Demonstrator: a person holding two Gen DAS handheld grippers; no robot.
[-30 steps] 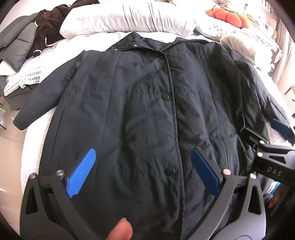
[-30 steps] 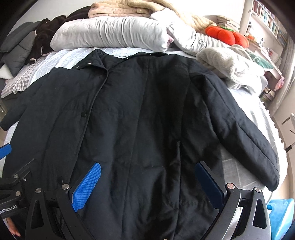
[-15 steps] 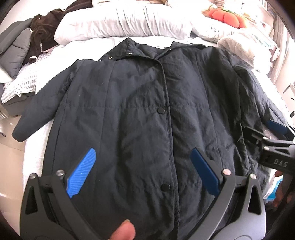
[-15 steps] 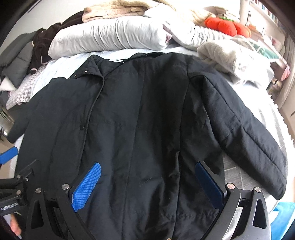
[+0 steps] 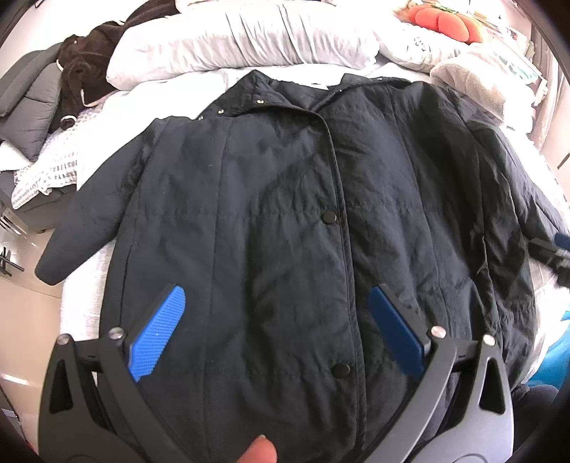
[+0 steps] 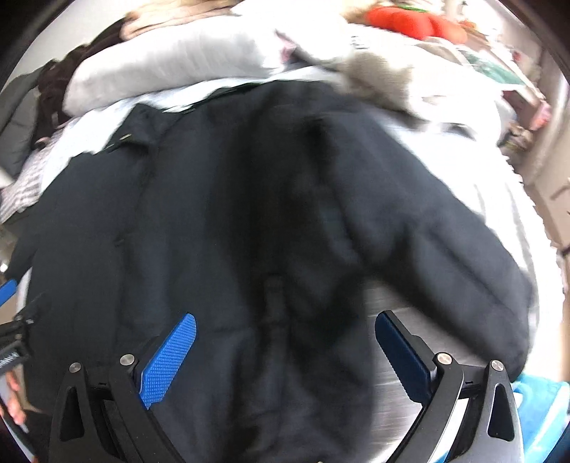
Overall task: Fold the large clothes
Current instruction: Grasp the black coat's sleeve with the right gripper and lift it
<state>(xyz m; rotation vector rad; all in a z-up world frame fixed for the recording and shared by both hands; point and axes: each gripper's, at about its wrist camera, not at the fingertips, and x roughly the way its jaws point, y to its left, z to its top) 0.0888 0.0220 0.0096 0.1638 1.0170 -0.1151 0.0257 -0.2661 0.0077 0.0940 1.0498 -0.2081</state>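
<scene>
A large black quilted jacket (image 5: 285,220) lies flat, front up, on the bed with its collar at the far end and both sleeves spread out. It also fills the right wrist view (image 6: 249,231), which is blurred. My left gripper (image 5: 278,313) is open and empty, above the jacket's lower front near the snap placket. My right gripper (image 6: 285,338) is open and empty, above the jacket's lower right side near the right sleeve (image 6: 445,249). The right gripper's tip shows at the far right edge of the left wrist view (image 5: 555,253).
A white bed sheet (image 5: 82,292) lies under the jacket. Grey pillows (image 5: 242,39), a brown garment (image 5: 85,64), a beige fleece (image 5: 470,82) and an orange plush (image 5: 441,21) crowd the bed's head. A blue object (image 6: 541,420) sits at the lower right.
Both grippers have pulled back and up, so more of the jacket shows. The right gripper is moving fast and has swung further from the left one. Both stay open.
</scene>
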